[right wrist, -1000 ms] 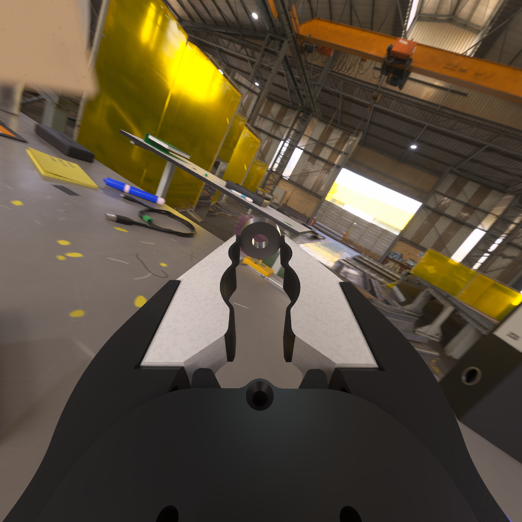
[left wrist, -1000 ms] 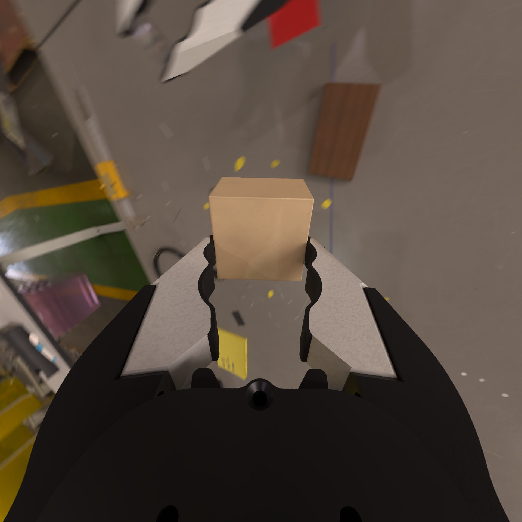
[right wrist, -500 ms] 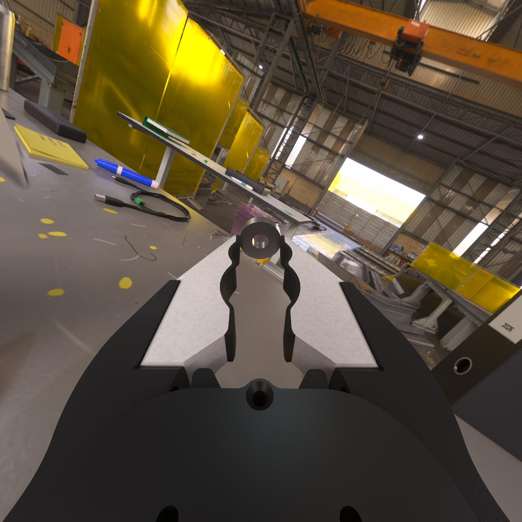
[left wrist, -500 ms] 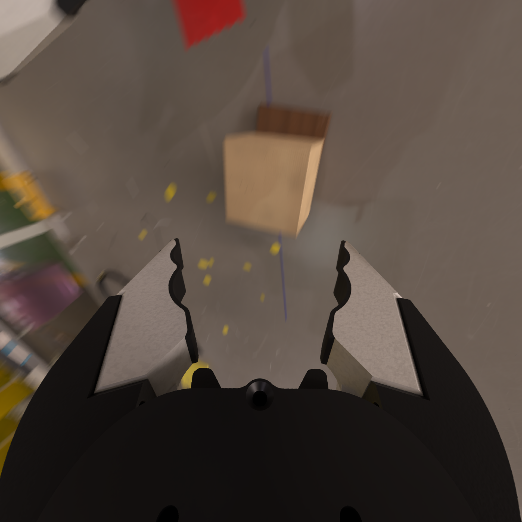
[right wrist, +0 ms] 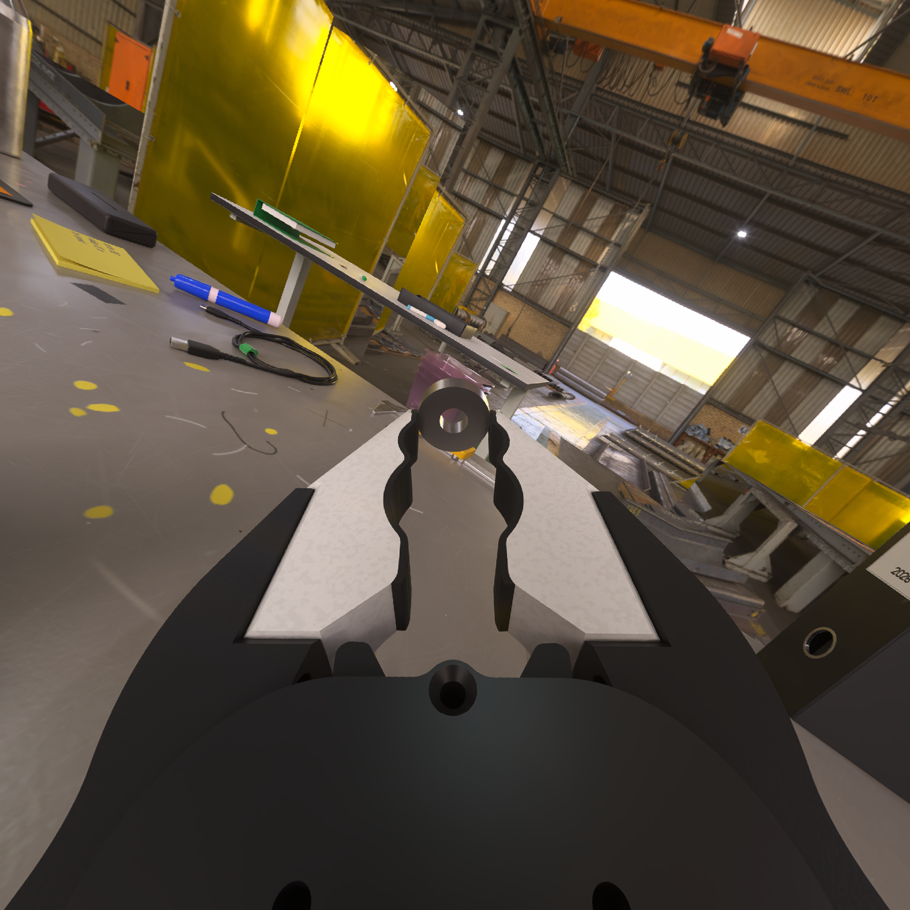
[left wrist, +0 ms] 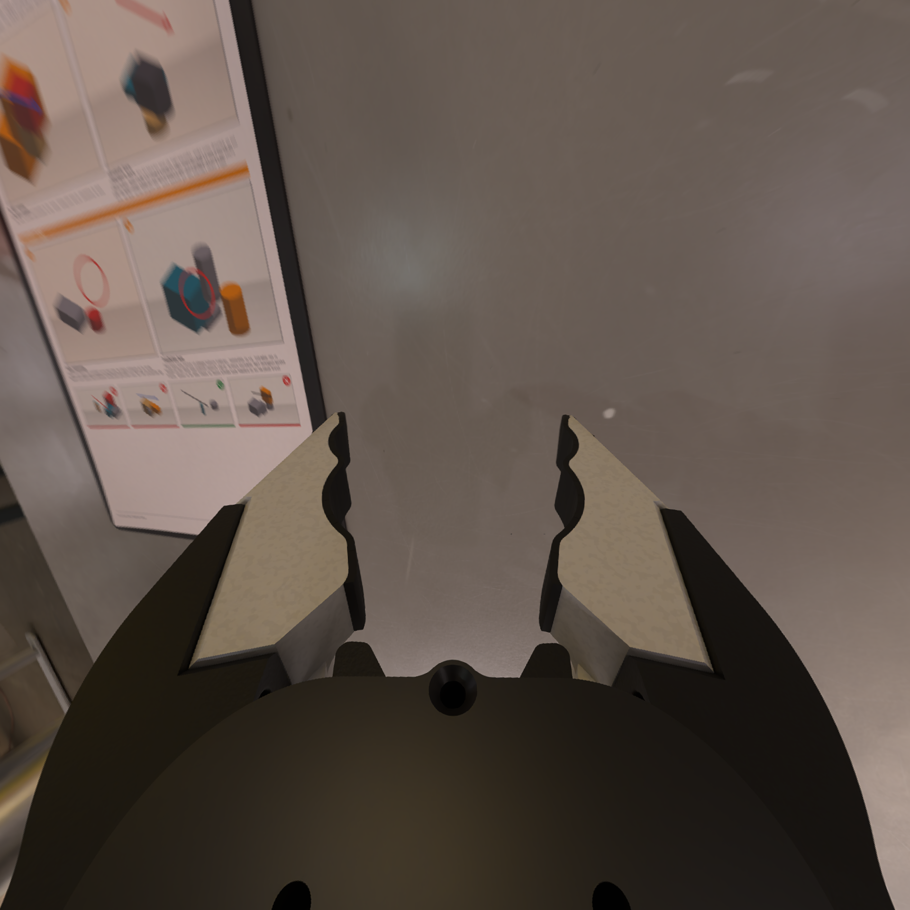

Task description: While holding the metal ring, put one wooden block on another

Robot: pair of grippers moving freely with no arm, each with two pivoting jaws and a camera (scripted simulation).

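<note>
My left gripper is open and empty above the bare grey table. No wooden block shows in either view now. My right gripper is shut on the metal ring, a dark steel ring held between the fingertips with its hole facing the camera, above the table's edge.
A black-framed instruction sheet with pictures lies left of the left gripper. In the right wrist view a yellow pad, a black case, a blue marker and a coiled black cable lie on the table; a black binder stands at right.
The left gripper let go of the light wooden block over the dark one, opened wide and swung away; both blocks have left its view. The right gripper still holds the ring, barely moved.
</note>
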